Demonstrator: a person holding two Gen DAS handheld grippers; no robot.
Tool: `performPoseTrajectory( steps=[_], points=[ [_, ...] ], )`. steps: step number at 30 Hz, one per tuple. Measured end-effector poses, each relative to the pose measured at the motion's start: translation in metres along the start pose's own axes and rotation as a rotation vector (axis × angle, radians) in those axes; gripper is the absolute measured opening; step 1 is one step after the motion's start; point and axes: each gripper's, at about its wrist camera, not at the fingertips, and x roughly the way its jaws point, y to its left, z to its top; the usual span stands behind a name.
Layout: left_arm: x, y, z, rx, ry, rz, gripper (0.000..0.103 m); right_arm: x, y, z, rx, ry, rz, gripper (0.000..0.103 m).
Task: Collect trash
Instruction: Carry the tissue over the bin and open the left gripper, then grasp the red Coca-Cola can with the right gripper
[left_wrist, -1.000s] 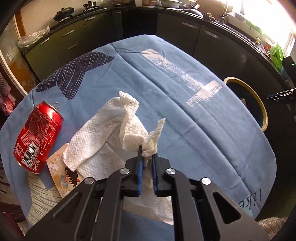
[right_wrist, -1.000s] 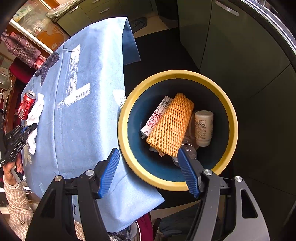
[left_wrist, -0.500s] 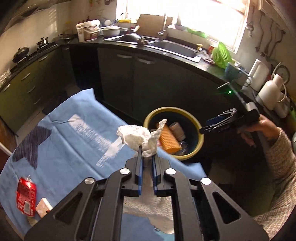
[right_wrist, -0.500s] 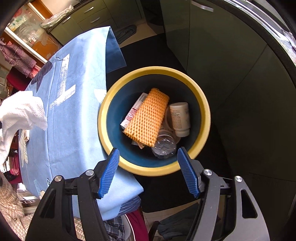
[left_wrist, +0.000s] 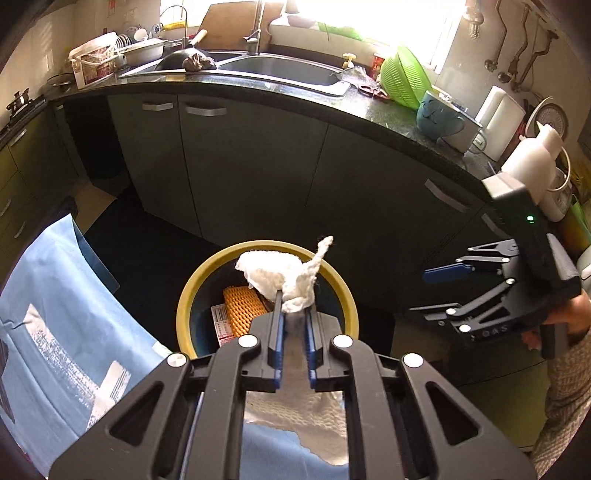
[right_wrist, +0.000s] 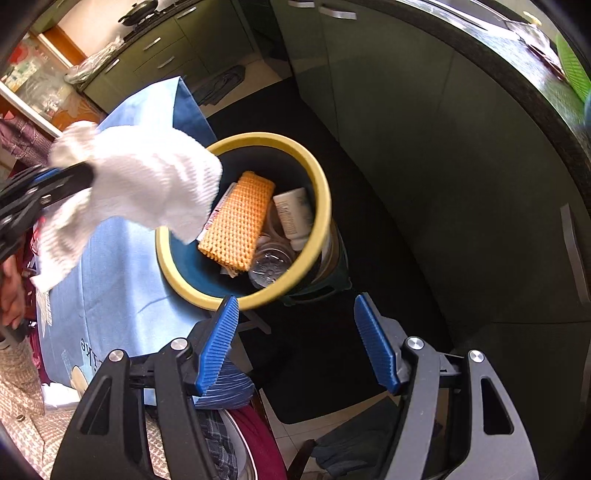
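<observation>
My left gripper (left_wrist: 293, 314) is shut on a crumpled white paper towel (left_wrist: 280, 275) and holds it in the air over the near rim of the yellow-rimmed trash bin (left_wrist: 184, 295). In the right wrist view the towel (right_wrist: 144, 188) hangs over the bin's left rim (right_wrist: 325, 206). The bin holds an orange foam net (right_wrist: 236, 221), a white bottle (right_wrist: 293, 214), a clear plastic bottle (right_wrist: 267, 266) and a small box. My right gripper (right_wrist: 299, 332) is open and empty, to the right of the bin and above the floor; it also shows in the left wrist view (left_wrist: 450, 288).
The blue tablecloth (left_wrist: 44, 332) covers the table left of the bin. Dark kitchen cabinets (left_wrist: 258, 166) and a counter with a sink (left_wrist: 280, 70) stand behind the bin. A dark floor mat (right_wrist: 332, 354) lies below the right gripper.
My left gripper has lifted the paper towel off the table and carried it right, over the bin. The right gripper has drawn back from above the bin toward its right side.
</observation>
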Motion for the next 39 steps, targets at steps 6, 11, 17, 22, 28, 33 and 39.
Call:
performPoseTrajectory(
  steps=[6, 11, 17, 22, 28, 33, 39],
  points=[
    [0.008, -0.009, -0.012, 0.045, -0.009, 0.052, 0.073, 0.001, 0.0, -0.003, -0.008, 0.011, -0.001, 0.065],
    [-0.063, -0.001, -0.036, 0.016, -0.089, 0.044, 0.073, 0.001, 0.026, 0.003, -0.068, 0.02, 0.005, 0.067],
    [-0.18, 0.027, -0.116, -0.091, -0.232, 0.168, 0.087, 0.004, 0.107, 0.024, -0.213, 0.031, 0.067, 0.07],
    [-0.244, 0.062, -0.203, -0.223, -0.258, 0.359, 0.088, 0.018, 0.211, 0.047, -0.375, 0.07, 0.131, 0.07],
    [-0.3, 0.107, -0.3, -0.414, -0.254, 0.55, 0.088, 0.039, 0.372, 0.06, -0.66, 0.109, 0.189, 0.07],
    [-0.324, 0.133, -0.351, -0.521, -0.237, 0.591, 0.088, 0.054, 0.505, 0.068, -0.978, 0.092, 0.215, 0.07],
    [-0.331, 0.15, -0.373, -0.577, -0.228, 0.598, 0.088, 0.071, 0.614, 0.042, -1.423, 0.008, 0.097, 0.073]
  ],
)
